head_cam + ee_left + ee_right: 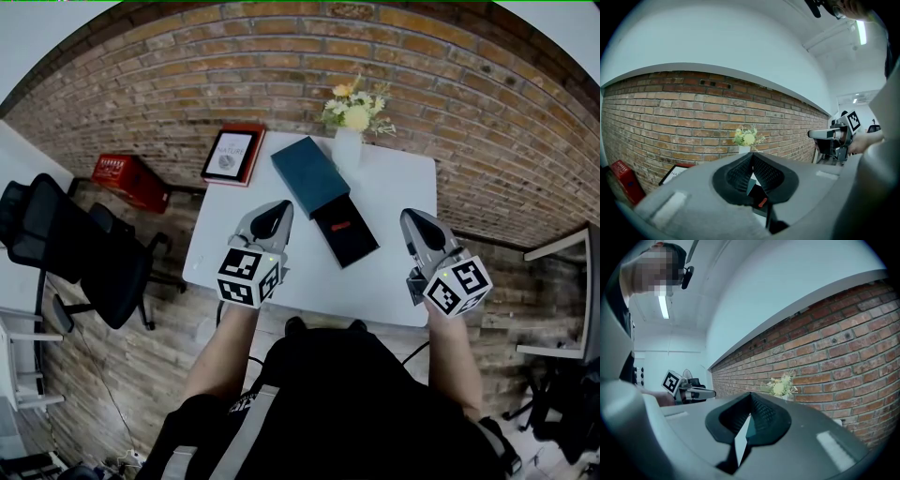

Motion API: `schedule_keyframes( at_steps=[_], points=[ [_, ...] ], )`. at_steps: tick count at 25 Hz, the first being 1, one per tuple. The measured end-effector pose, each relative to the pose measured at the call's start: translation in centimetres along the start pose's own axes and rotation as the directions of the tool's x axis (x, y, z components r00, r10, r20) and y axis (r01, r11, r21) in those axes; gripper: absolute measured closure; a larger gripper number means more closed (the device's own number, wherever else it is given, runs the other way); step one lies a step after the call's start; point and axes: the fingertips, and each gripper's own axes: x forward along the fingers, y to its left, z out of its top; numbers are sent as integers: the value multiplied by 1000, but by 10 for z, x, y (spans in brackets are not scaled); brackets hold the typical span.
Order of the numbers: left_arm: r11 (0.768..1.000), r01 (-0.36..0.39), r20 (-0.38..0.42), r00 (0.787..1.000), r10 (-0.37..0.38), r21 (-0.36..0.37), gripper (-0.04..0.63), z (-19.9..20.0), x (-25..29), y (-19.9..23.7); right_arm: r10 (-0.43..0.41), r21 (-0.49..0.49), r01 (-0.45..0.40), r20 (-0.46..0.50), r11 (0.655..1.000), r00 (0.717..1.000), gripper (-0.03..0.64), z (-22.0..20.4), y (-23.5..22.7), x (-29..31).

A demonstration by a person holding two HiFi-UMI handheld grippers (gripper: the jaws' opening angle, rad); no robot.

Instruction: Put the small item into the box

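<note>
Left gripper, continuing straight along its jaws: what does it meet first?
Probably the white vase of flowers, which shows right behind the shut tips of the left gripper. The box lies below that line. Depth is unclear, so the gripper may pass above it.

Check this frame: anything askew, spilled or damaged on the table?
Nothing spilled or damaged. The teal box lies diagonally on the table, its black tray slid out with a small red item inside; the vase stands upright.

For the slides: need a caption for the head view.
Left tongs and right tongs shut, empty; red item in open box on table.
</note>
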Motion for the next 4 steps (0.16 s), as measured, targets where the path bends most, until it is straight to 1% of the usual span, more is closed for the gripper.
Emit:
schedule_keyframes(
  at_steps=[4],
  points=[
    [1000,1,-2,1000,-1,3,588,0,-2,-1,3,0,-3,-3,1000,1000,618,-1,2,-1]
  ],
)
